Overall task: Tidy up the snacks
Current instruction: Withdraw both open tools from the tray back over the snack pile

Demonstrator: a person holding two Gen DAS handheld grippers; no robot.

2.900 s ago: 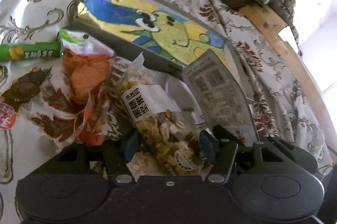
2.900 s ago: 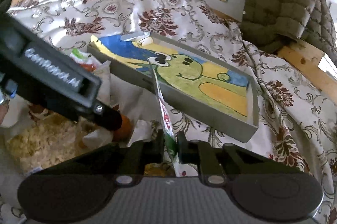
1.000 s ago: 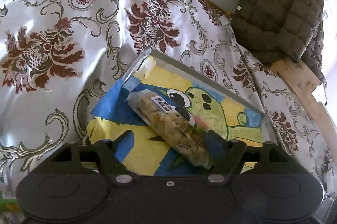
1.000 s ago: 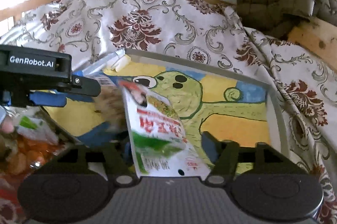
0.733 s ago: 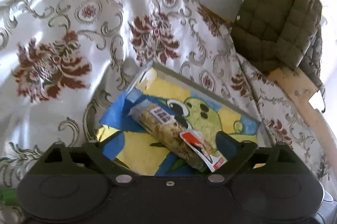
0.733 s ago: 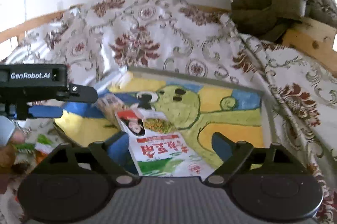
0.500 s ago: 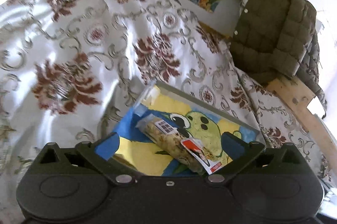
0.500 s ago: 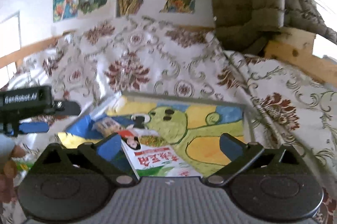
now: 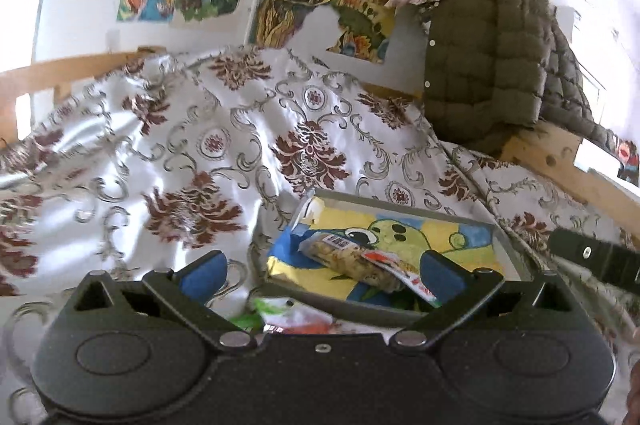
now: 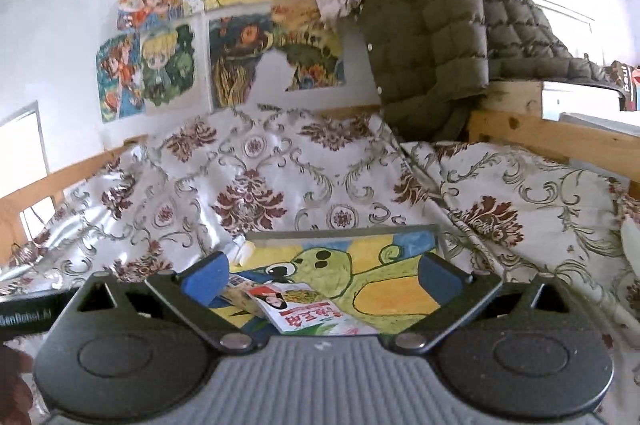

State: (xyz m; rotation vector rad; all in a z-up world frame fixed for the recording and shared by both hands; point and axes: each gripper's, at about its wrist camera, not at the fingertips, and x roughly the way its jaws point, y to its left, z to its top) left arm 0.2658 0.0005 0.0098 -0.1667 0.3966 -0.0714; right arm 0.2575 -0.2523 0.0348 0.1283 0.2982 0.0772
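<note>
A grey tray (image 9: 404, 203) painted with a green cartoon creature lies on the floral cloth; its far rim (image 10: 340, 233) also shows in the right wrist view. Inside it rest a clear nut-mix packet (image 9: 344, 259) and a red-and-white snack packet (image 9: 412, 275), which partly overlaps the nut mix. The same red-and-white snack packet (image 10: 310, 313) lies face up in the right wrist view, with the nut-mix packet (image 10: 238, 291) peeking out at its left. My left gripper (image 9: 322, 271) hangs open, high and back from the tray. My right gripper (image 10: 320, 277) is open too, with nothing held.
More snack packets (image 9: 288, 317) in green, white and orange lie on the cloth in front of the tray, mostly hidden by my left gripper. A quilted olive jacket (image 9: 492, 65) hangs on the wooden frame (image 10: 560, 137) behind. The other gripper's black arm (image 9: 596, 259) shows at right.
Both grippers opened wide and let go of their packets, which now lie in the tray. Both then drew back and rose, so the tray looks smaller and the wall posters came into view.
</note>
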